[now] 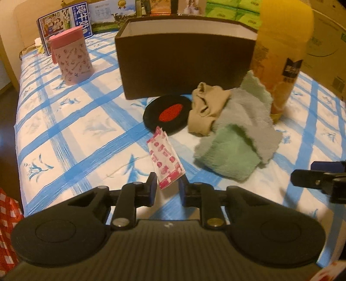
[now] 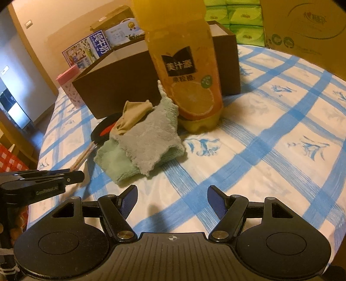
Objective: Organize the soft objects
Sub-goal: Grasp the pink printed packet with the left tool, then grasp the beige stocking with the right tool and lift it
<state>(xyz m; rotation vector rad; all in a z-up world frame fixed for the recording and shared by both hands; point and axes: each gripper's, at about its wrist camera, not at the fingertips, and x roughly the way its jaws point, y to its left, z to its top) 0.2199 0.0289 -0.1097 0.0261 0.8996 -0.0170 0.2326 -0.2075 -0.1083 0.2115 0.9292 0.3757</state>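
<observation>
A green and grey fluffy towel [image 1: 237,138] lies crumpled on the bed, with a beige cloth [image 1: 205,108] on its far left edge. Both show in the right wrist view, the towel [image 2: 147,147] and the cloth [image 2: 129,118]. A pink-printed white packet [image 1: 165,160] lies in front of my left gripper [image 1: 167,190], whose open jaws flank the packet's near end. My right gripper [image 2: 172,203] is open and empty, hovering over the bedsheet just short of the towel. An open brown box [image 1: 183,64] stands behind the pile.
A tall orange juice bottle [image 2: 186,71] stands against the towel's right side. A black disc with a red centre [image 1: 168,114] lies by the box. A pink cup [image 1: 71,56] stands far left. Cartons and green tissue packs [image 2: 237,19] line the back.
</observation>
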